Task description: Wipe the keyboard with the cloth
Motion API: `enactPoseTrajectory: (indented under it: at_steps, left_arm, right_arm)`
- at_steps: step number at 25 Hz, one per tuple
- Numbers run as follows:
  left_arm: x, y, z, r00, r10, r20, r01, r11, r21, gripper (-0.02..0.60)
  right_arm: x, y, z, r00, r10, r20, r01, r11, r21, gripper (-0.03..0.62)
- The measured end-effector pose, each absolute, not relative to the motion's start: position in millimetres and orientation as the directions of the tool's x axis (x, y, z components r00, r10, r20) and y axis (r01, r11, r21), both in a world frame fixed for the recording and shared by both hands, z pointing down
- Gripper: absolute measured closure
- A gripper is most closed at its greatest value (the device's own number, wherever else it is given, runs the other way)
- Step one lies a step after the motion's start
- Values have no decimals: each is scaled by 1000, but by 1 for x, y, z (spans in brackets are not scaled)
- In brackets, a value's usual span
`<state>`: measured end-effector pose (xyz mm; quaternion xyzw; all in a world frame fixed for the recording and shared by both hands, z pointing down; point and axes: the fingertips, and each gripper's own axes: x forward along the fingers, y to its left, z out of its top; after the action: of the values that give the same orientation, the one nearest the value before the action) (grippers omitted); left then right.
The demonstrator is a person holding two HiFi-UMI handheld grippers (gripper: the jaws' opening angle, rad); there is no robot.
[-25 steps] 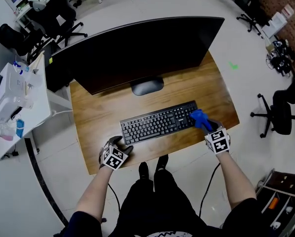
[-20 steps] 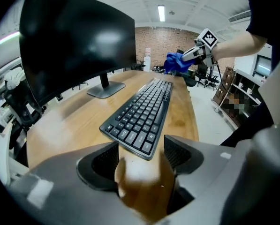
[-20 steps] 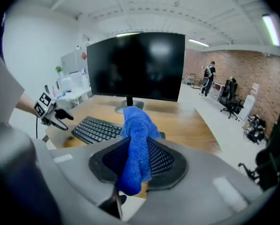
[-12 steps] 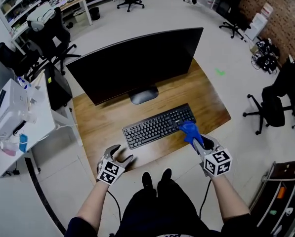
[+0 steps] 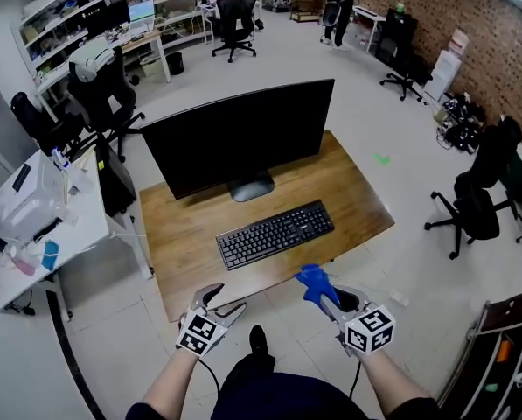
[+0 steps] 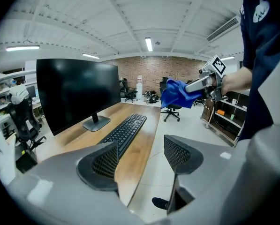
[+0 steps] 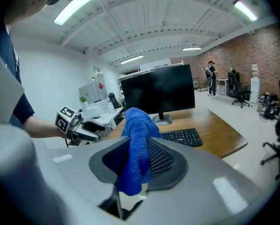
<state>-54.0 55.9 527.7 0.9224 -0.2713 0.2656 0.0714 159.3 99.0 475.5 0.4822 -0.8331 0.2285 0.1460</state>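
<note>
keyboard [image 5: 274,234] on desk [image 5: 182,234], mid-front, roughly parallel to the near edge. monitor [image 5: 239,138] behind it along the desk's back; monitor stand [image 5: 251,186] on the desk between monitor and keyboard, just behind the keyboard's left half. Both grippers off the desk, before its near edge, over the floor: left gripper [image 5: 226,298] before the keyboard's left end, right gripper [image 5: 330,297] to its right, before the keyboard's right end. cloth [image 5: 313,283] in the right gripper's fingers, apart from the keyboard. side desk [image 5: 68,226] just left of the desk. chair [image 5: 475,204] well right of the desk.
</note>
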Motion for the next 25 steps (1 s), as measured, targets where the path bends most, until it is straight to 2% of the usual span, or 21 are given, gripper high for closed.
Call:
enactPoseTrajectory:
  at_steps: [13, 25]
  left_arm:
    - [1, 273, 463, 771, -452, 449, -507, -862, 3, 285]
    - [-20, 358, 429, 795, -448, 409, -489, -872, -4, 285]
  right_arm:
    - [138, 283, 430, -647, -670, 364, -762, 572, -303, 485]
    - [98, 373, 409, -687, -664, 295, -725, 600, -338, 485]
